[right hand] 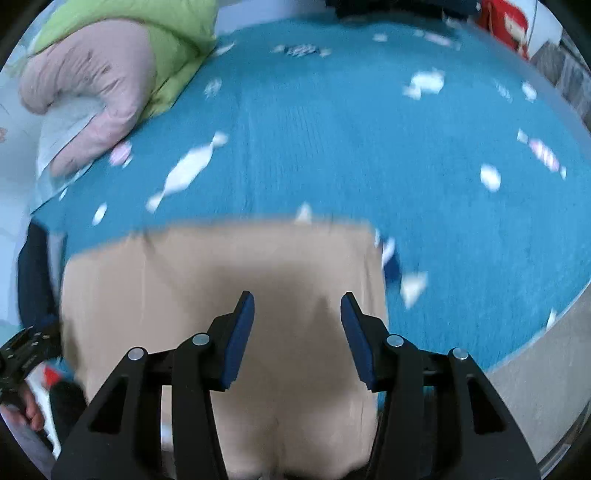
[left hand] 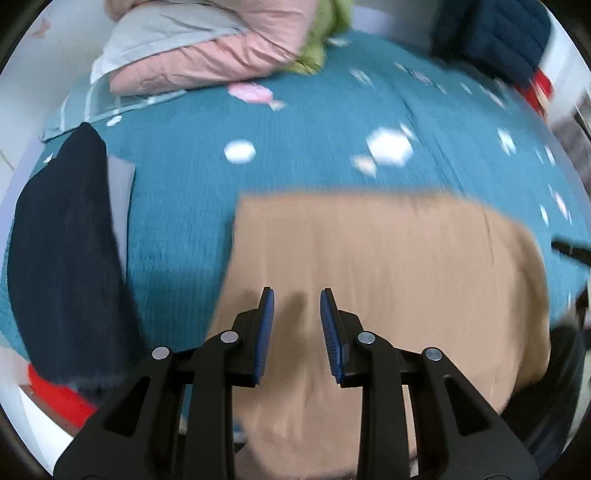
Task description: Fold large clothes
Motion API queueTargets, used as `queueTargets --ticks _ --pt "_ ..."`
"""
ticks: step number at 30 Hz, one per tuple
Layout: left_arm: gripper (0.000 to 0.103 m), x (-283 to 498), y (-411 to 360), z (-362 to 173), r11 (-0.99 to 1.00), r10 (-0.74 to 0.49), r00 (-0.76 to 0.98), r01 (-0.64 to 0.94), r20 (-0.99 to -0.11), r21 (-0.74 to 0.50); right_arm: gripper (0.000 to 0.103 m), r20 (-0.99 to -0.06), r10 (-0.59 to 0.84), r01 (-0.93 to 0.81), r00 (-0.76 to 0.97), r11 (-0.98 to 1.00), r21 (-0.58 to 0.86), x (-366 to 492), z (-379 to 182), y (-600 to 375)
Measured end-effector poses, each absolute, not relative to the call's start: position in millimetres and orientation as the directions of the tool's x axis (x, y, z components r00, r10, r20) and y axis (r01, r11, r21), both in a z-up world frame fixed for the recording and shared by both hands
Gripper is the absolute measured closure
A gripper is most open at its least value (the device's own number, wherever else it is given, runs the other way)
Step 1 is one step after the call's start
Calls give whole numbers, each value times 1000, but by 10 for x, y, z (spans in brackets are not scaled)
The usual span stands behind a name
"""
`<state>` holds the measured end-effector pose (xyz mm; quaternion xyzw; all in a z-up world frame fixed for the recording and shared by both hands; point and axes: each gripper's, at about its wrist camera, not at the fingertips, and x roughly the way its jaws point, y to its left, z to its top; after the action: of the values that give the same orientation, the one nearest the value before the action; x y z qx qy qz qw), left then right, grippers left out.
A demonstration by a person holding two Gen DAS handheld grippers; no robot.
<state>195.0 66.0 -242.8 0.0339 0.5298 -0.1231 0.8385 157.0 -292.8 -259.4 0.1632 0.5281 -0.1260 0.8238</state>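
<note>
Both views are smeared by motion blur, so fine weave is hard to read.

In the left wrist view, a dark navy garment (left hand: 62,251) lies at the far left of the bed, long and rounded at its top, with a grey strip along its right edge and a red patch (left hand: 55,395) below it. Beyond it, at the far left, sits a puffy pink quilted jacket (left hand: 221,51) with a pale grey lining, and a lime-green piece (left hand: 317,40) beside it. The teal bedspread (left hand: 295,122) looks ribbed or knitted and carries a scatter of white, candy-shaped prints. At the far right is a dark blue quilted item (left hand: 491,33).

The tan garment (left hand: 369,258) lies flat and smooth on the near part of the spread, with a straight far edge and a squared far-left corner; teal cloth shows open to its left and beyond it. The left gripper (left hand: 297,295) hovers over this cloth, its blue ribbed pads apart with nothing between them, only their shadow on the fabric.

In the right wrist view, the pink jacket (right hand: 92,88) and green piece (right hand: 147,29) sit far left, and part of the other gripper with fingers (right hand: 31,413) shows at the near left edge. The tan garment (right hand: 221,266) fills the near middle, with open teal spread (right hand: 369,129) to its right, ending in a curved near-right edge. The right gripper (right hand: 297,299) stands open wider over the cloth, gripping nothing.
</note>
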Motion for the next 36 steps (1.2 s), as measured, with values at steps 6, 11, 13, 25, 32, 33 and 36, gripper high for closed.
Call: queueTargets --ticks 6,11,13,25,32,33,36 --pt "76 2692 550 -3011 993 -120 337 61 -934 -106 62 -950 -81 402 302 914 50 1989 -3323 -3040" --pt "76 2636 623 -3116 988 -149 381 95 -913 -122 63 -942 -92 442 322 895 63 2030 -3306 -3279" --pt "78 2650 710 -3118 984 -175 373 94 -911 -150 63 -942 -51 477 332 871 121 1996 -3308 -3364" --pt "78 2276 428 -2421 976 -196 523 187 -830 -112 74 -774 27 256 633 936 241 1613 -2345 -2489" --pt "78 2264 -214 -2775 955 -236 495 277 -836 -106 86 -805 110 177 582 950 258 1792 -2726 -2029" --pt "79 2253 -235 -2867 957 -230 490 270 -841 -104 86 -805 112 180 583 948 262 1785 -2780 -2013" --pt "79 2219 -231 -3025 958 -228 531 274 -816 -90 86 -794 82 149 603 966 213 1799 -2893 -1911"
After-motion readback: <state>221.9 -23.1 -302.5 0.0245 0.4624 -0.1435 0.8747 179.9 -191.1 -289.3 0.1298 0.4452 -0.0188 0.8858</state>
